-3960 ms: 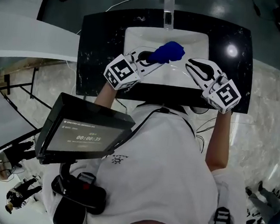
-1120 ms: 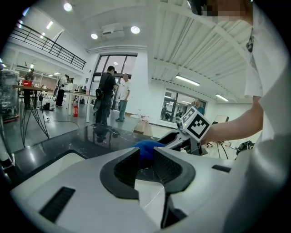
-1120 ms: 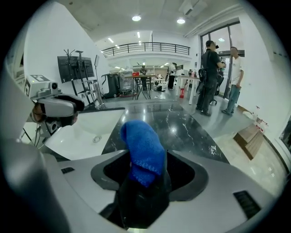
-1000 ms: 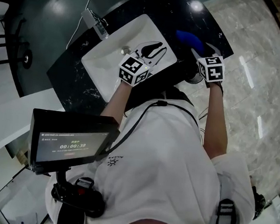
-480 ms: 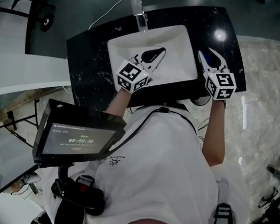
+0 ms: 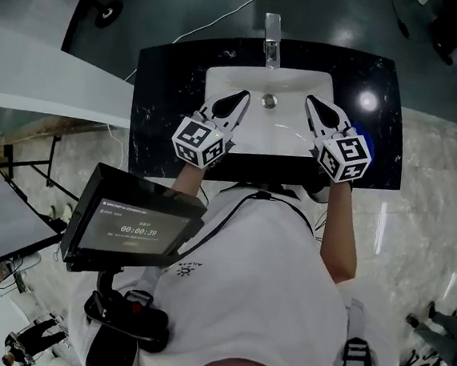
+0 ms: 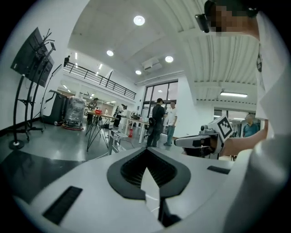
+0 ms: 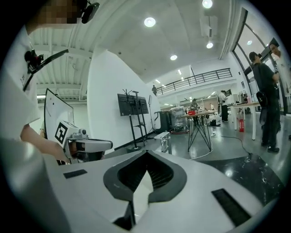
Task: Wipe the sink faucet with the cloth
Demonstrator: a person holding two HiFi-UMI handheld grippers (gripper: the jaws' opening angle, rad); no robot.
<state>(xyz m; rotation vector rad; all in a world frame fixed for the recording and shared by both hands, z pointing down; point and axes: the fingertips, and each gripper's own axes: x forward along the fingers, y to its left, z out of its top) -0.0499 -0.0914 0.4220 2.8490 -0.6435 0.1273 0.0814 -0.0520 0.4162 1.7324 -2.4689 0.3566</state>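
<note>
The chrome faucet [image 6: 273, 31] stands at the back rim of the white sink [image 6: 293, 140] in the black counter [image 6: 166, 92]. A sliver of the blue cloth [image 6: 365, 141] shows on the counter at the right, mostly hidden behind my right gripper's marker cube. My left gripper [image 6: 242, 99] [image 7: 148, 154] hovers over the basin's left side, shut and empty. My right gripper [image 6: 311, 102] [image 8: 146, 154] hovers over the basin's right side; its jaws have just been closing with nothing between them, and they now stand shut. Both point about level, toward the faucet.
The drain [image 6: 269, 100] lies between the two grippers. A tablet [image 6: 132, 224] hangs at the person's chest. A white cable [image 6: 228, 17] runs across the floor behind the counter. In the gripper views, people, tripods and tables stand far off in the hall.
The left gripper held the cloth over the basin; a second ago the right gripper was at the cloth on the counter's right. Both now hover empty over the basin, and the right jaws have closed.
</note>
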